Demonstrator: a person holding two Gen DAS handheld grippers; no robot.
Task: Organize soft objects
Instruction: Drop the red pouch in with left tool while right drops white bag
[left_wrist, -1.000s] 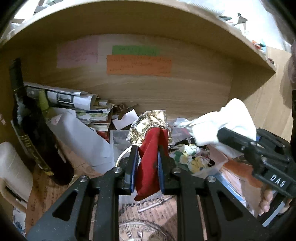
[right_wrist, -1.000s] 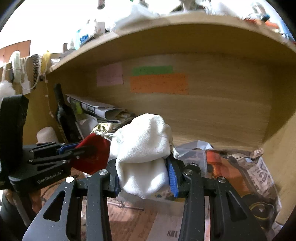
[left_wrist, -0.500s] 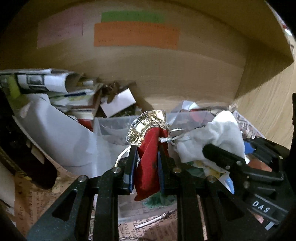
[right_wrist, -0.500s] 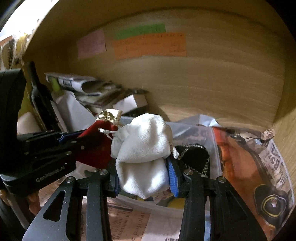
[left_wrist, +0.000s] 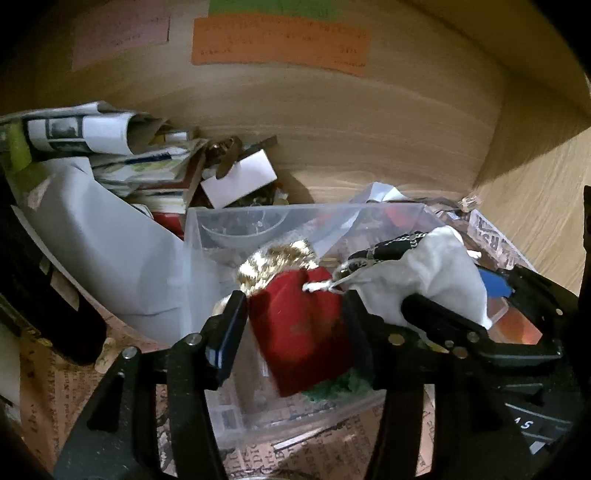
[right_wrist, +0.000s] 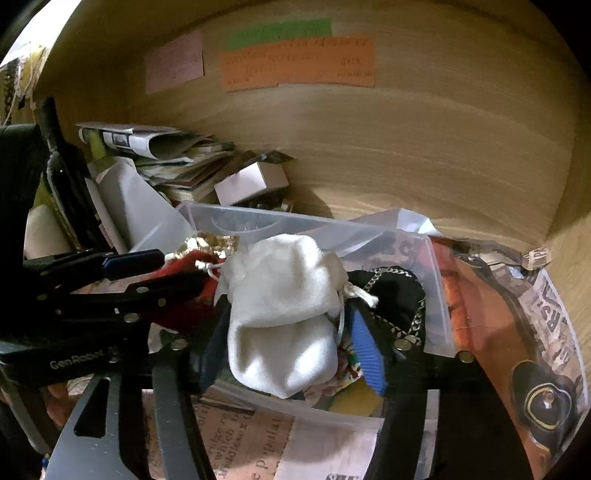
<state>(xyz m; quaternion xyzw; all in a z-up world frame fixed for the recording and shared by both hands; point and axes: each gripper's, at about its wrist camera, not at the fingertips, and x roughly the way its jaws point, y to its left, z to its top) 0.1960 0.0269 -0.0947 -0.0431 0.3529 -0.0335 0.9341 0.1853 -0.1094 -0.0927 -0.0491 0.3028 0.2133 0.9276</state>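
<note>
A red pouch with a gold top (left_wrist: 301, 325) hangs between the spread fingers of my left gripper (left_wrist: 293, 306), over a clear plastic box (left_wrist: 258, 218). It looks loose, blurred as if dropping. A white drawstring pouch (right_wrist: 284, 317) sits between the spread fingers of my right gripper (right_wrist: 291, 325), over the same box (right_wrist: 258, 221). The white pouch also shows in the left wrist view (left_wrist: 436, 273), and the red pouch in the right wrist view (right_wrist: 184, 288). A black pouch with chain trim (right_wrist: 395, 291) lies in the box.
I am inside a wooden shelf nook with coloured paper notes (left_wrist: 280, 44) on the back wall. Rolled papers and booklets (left_wrist: 110, 147) pile at the left, beside a dark bottle (right_wrist: 62, 173). Newspaper (right_wrist: 517, 314) lines the shelf floor.
Both grippers moved forward and down over the clear box. Both grippers' jaws have spread apart, letting go of the red pouch and the white pouch.
</note>
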